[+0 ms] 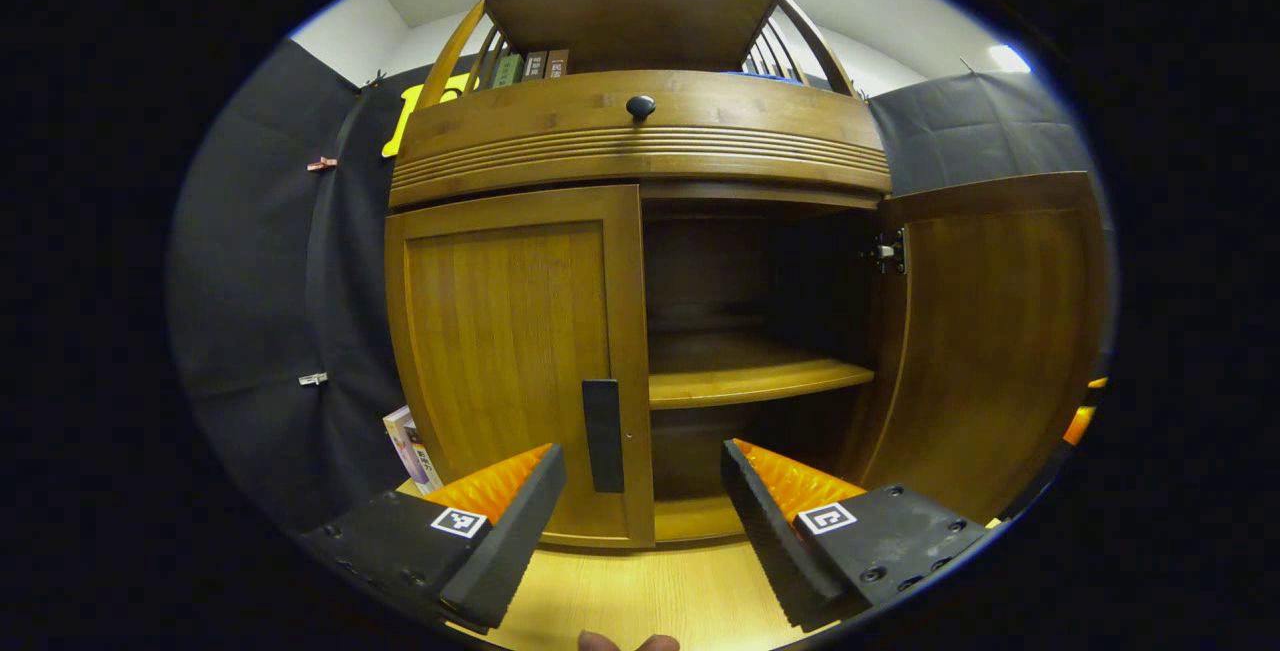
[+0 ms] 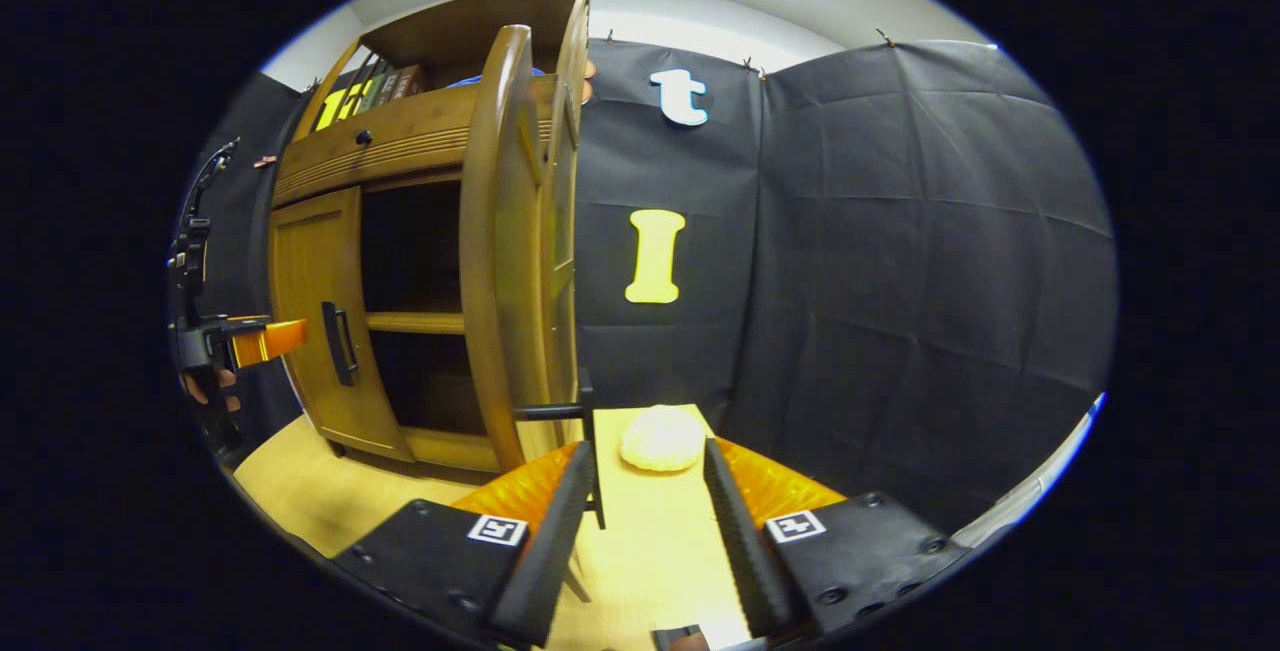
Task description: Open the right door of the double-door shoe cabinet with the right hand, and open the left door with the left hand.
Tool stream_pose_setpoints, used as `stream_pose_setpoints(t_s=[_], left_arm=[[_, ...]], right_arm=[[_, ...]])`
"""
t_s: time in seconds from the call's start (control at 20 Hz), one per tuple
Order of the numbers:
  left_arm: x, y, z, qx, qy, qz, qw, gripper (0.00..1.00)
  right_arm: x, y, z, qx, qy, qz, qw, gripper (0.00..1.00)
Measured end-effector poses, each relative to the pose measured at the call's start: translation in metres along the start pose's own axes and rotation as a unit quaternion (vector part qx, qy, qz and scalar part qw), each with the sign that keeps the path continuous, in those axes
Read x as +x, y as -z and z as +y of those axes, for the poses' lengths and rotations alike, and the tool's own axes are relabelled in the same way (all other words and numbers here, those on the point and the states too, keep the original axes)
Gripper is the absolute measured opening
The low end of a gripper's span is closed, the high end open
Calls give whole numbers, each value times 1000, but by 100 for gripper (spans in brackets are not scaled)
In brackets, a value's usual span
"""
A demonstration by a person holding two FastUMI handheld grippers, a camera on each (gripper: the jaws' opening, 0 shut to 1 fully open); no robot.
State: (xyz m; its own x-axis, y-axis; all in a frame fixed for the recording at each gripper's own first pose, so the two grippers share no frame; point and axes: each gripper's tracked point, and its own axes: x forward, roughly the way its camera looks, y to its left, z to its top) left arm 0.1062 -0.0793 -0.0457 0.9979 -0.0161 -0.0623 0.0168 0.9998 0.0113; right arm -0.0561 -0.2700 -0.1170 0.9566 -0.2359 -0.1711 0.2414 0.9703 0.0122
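Your left claw (image 1: 640, 491) is spread wide with nothing between its fingers, hovering just above the tabletop (image 1: 650, 601) in front of the shoe cabinet (image 1: 640, 141). Straight ahead of it, between the two fingers and a little beyond their tips, is the dark vertical handle (image 1: 603, 434) of the left door (image 1: 520, 351); the fingers sit to either side of it but are not touching it. That door is closed, flush with the cabinet front. To the right of the claw the right door (image 1: 990, 341) stands swung out, and past the claw's right finger you can see into the dark interior with its shelf (image 1: 750, 376). Above the doors is a drawer front with a round dark knob (image 1: 641, 107), and books (image 1: 530, 66) stand on the top shelf. A small box (image 1: 410, 446) leans by the cabinet's lower left corner, off to the claw's left.

Your right claw (image 2: 645, 491) is also apart and holds nothing. The edge of the open right door (image 2: 500, 251) rises just ahead of its left finger, and that door's dark handle (image 2: 592, 451) sticks out close beside the left fingertip; whether they touch cannot be told. Ahead, between the fingers, a pale rounded object (image 2: 662, 438) lies on the tabletop (image 2: 650, 551). Far to this claw's left, your left claw (image 2: 262, 339) hangs near the closed left door (image 2: 320, 331).
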Motion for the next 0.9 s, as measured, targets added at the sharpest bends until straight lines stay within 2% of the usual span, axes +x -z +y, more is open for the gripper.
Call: stream_pose_setpoints(t_s=[0.05,0.1,0.15,0.25,0.3,0.35,0.45,0.9], left_arm=[[6,0,2,0,-2,1,1000,97],[13,1,4,0,-4,1,1000,97],[21,2,8,-1,-7,1,1000,96],[35,5,16,-3,-15,1,1000,96],[45,8,20,-4,-18,4,1000,96],[53,11,24,-5,-20,7,1000,95],[70,17,30,-10,-24,10,1000,92],[126,43,33,10,-27,33,999,56]], right_arm=[[-2,-2,-5,0,6,-3,1000,80],[-3,-3,-7,-2,12,-5,1000,84],[-7,-5,-11,-4,18,-9,1000,99],[-13,-10,-15,-1,22,-17,1000,100],[-16,-13,-14,6,20,-20,1000,96],[-19,-14,-13,12,18,-20,1000,100],[-22,-12,-12,10,17,-19,1000,98],[-33,-13,-16,5,32,-21,999,96]])
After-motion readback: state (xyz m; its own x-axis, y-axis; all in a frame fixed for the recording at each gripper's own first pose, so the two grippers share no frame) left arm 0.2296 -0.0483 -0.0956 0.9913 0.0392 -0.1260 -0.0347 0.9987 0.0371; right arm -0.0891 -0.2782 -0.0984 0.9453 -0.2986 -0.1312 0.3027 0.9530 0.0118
